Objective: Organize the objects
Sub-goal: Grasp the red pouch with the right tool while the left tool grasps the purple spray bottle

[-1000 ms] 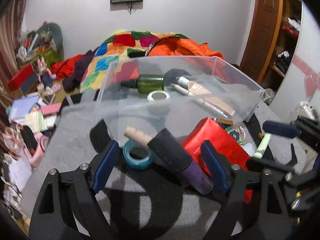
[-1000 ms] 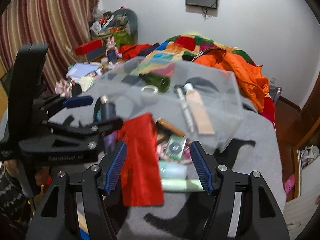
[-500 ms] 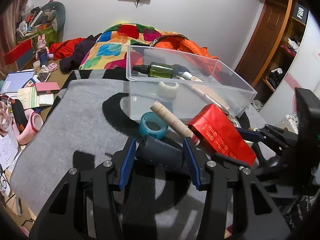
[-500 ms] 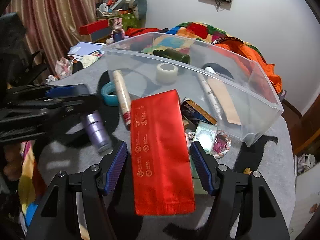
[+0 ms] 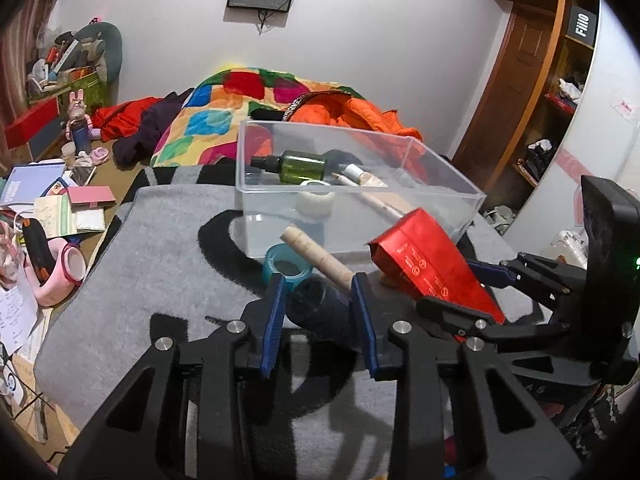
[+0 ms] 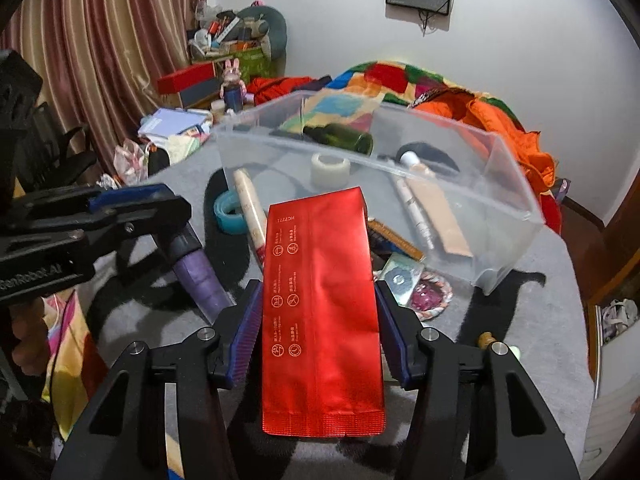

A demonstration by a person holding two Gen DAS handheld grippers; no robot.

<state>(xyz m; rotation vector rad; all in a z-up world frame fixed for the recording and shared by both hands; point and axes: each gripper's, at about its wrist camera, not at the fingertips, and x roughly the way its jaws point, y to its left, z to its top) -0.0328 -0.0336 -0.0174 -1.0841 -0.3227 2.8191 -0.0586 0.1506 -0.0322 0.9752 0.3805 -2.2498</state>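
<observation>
**Both tools clamped, clear bin behind them**

A grey table (image 5: 120, 280) with black patterning fills the lower half of both views. On it, just above centre, stands a clear plastic bin (image 6: 508, 240). Inside the bin lie a green bottle (image 5: 300, 166), a white tape roll (image 6: 330, 168), a beige tube (image 6: 444, 216) and a slim white pen-like stick beside the tube.

In the right wrist view the red foil pouch (image 6: 320, 312) runs up the middle of the frame, tilted up off the table, its far end just short of the bin's near wall. The right tool (image 6: 318, 300) has just been closing and its blue pads press on both long edges of the pouch.

In the left wrist view the left tool (image 5: 318, 292) sits at centre; its jaws have just been closing and now squeeze the dark cap of a purple bottle (image 6: 200, 276), whose body slants down towards the table in the right wrist view.

Just beyond it, in front of the bin, lie a tan tube (image 5: 316, 254) and a teal tape roll (image 5: 286, 266), touching each other.
</observation>
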